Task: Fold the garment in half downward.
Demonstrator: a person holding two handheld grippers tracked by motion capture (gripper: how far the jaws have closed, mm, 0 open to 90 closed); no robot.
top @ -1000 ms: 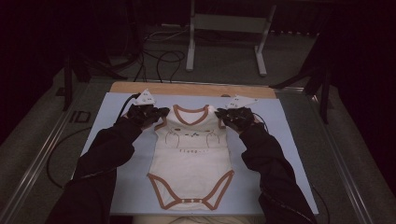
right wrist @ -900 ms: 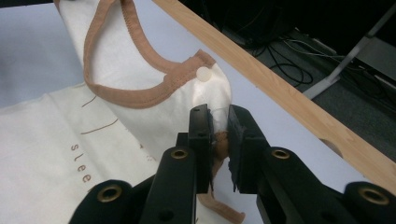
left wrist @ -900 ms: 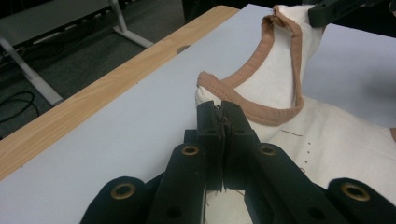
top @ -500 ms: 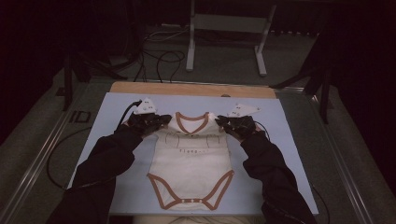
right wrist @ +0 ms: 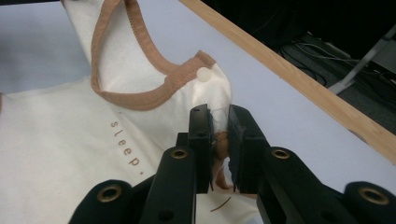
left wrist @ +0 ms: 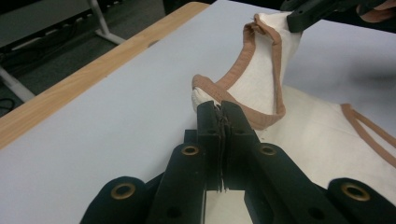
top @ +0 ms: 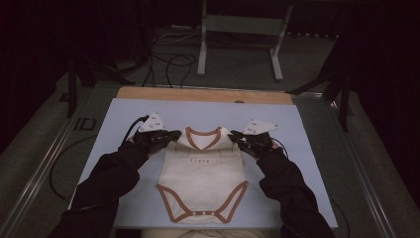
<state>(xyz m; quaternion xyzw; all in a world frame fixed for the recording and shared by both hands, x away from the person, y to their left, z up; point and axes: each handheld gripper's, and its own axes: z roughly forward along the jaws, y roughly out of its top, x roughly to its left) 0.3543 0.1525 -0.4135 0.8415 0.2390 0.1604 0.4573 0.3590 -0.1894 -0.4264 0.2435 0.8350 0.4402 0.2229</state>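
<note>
A cream baby bodysuit (top: 203, 183) with brown trim lies on a pale blue mat (top: 307, 163), neck opening toward the far side. My left gripper (top: 173, 135) is shut on its left shoulder, and my right gripper (top: 236, 135) is shut on its right shoulder. In the left gripper view the left gripper (left wrist: 222, 108) pinches the trimmed shoulder edge of the bodysuit (left wrist: 317, 135), which is lifted; the other gripper (left wrist: 308, 14) holds the far shoulder. In the right gripper view the right gripper (right wrist: 219, 116) clamps bunched cloth of the bodysuit (right wrist: 70, 135) just below a white snap (right wrist: 202, 74).
A wooden table edge (top: 203, 94) runs along the far side of the mat. Beyond it stand a metal frame (top: 237, 29) and floor cables (top: 168, 59). Dark-sleeved forearms reach in from the bottom. Bare mat lies to both sides of the garment.
Both grippers have moved toward the near side of the table, carrying the shoulders with them. The garment's upper part has drawn closer to its lower part, which has stayed put.
</note>
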